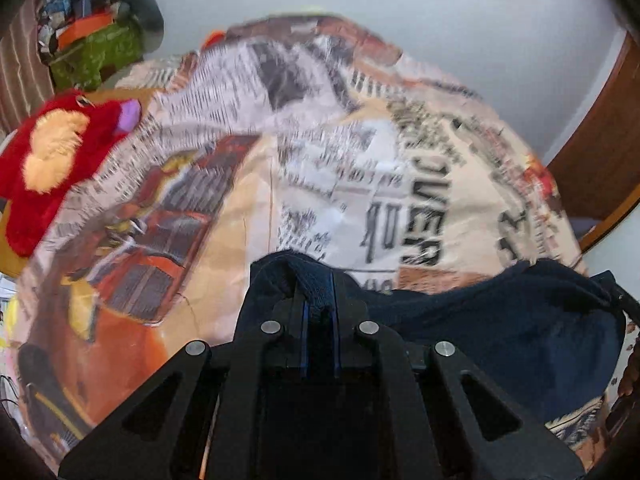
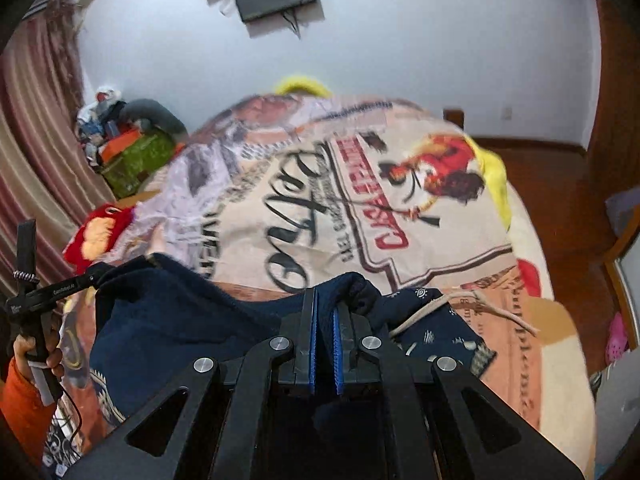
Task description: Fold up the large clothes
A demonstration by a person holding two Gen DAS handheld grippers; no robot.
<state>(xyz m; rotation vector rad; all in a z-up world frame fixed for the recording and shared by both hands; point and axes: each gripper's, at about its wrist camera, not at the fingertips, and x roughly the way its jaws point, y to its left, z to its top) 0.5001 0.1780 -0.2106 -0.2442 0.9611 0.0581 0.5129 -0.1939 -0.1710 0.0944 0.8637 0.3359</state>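
Note:
A navy blue garment (image 1: pixel 500 332) hangs stretched between both grippers above a bed. My left gripper (image 1: pixel 320 304) is shut on one bunched edge of it, the cloth pinched between the blue pads. In the right wrist view the same navy garment (image 2: pixel 172 320) sags to the left, and my right gripper (image 2: pixel 325 312) is shut on its other edge. A pale drawstring (image 2: pixel 460 304) and a patterned lining show at the right of that grip. The left gripper (image 2: pixel 86 280) appears at the far left of this view, held by a hand in an orange sleeve (image 2: pixel 20 400).
The bed is covered by a printed cream and orange blanket (image 1: pixel 340 160). A red plush toy (image 1: pixel 56 164) lies at its left edge. A pile of clutter on a green box (image 2: pixel 132 160) stands by the striped curtain (image 2: pixel 36 140). Wooden floor (image 2: pixel 560 208) is to the right.

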